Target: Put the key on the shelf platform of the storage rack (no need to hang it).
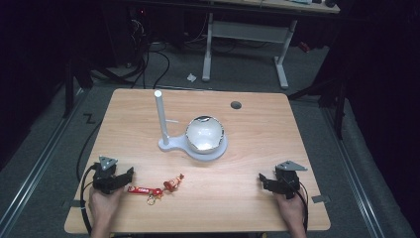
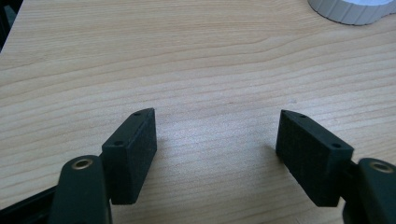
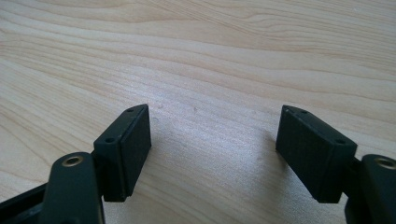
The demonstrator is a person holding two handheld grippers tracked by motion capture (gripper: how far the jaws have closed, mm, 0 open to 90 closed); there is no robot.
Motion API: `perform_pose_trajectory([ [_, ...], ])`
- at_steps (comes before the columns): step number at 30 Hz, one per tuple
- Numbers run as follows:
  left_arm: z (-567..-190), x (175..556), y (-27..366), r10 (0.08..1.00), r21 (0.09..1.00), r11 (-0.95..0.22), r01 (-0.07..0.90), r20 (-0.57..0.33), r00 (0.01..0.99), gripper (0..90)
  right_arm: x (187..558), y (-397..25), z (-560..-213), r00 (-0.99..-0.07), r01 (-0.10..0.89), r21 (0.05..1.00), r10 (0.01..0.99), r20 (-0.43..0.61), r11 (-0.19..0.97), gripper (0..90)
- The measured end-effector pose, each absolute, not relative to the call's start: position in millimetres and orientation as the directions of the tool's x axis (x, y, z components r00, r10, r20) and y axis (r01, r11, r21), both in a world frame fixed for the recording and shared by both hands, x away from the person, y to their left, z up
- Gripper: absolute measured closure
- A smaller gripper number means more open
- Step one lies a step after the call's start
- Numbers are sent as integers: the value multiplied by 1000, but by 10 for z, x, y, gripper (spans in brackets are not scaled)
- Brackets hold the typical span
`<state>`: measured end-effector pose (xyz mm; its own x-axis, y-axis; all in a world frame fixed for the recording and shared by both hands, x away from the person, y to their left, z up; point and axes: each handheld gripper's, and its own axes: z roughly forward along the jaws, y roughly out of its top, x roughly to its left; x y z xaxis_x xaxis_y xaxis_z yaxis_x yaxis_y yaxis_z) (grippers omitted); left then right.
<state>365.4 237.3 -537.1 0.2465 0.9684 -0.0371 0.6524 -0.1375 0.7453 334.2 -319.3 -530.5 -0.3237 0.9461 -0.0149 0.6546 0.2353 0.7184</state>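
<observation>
Candy bar (image 1: 140, 190) in its red wrapper lies flat at the near left of the worktop (image 1: 257, 148), just beside the left hand-held gripper (image 1: 124, 177) — the closest thing to either tool, so likely the first pick. A small twisted sweet (image 1: 173, 182) in red-and-orange foil sits just right of it, and a yellowish key ring (image 1: 151, 200) appears to rest against the bar's near edge. Both wrappers look thin and crinkly, so a pinch across the bar's narrow width seems the sensible hold.

Left hand-held gripper (image 2: 217, 135) stands released, its matte black pads (image 2: 135, 154) wide apart over bare pale wood grain. Right hand-held gripper (image 3: 215, 135) is equally spread and grasps nothing, parked well apart at the near right (image 1: 270, 181).

Mid-worktop, a glossy white bowl (image 1: 204, 133) sits on a round white base (image 1: 210, 152) joined to an upright white post (image 1: 161, 116) — presumably where the sweets belong.
</observation>
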Motion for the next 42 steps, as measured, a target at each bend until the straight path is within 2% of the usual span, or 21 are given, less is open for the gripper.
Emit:
perform_pose_trajectory([
  [14, -5275, 3653, 2452, 966, 735, -113, 668, -75, 246, 318, 3343, -3195, -5305, -324, 654, 719, 946, -14, 235, 267],
  [23, -5073, 3530, 2401, 949, 776, -123, 618, -90, 301, 304, 3342, -3193, -5305, -324, 654, 718, 946, -15, 236, 267],
  [27, -5080, 3508, 2306, 938, 750, -146, 645, -103, 331, 335, 3342, -3193, -5306, -324, 654, 719, 946, -15, 235, 267],
  [31, -5013, 3501, 2187, 927, 758, -163, 632, -103, 362, 336, 3342, -3193, -5305, -325, 654, 718, 946, -15, 236, 267],
  [42, -4936, 3440, 1858, 882, 755, -223, 617, -112, 457, 279, 3341, -3193, -5306, -326, 654, 718, 945, -15, 238, 267],
])
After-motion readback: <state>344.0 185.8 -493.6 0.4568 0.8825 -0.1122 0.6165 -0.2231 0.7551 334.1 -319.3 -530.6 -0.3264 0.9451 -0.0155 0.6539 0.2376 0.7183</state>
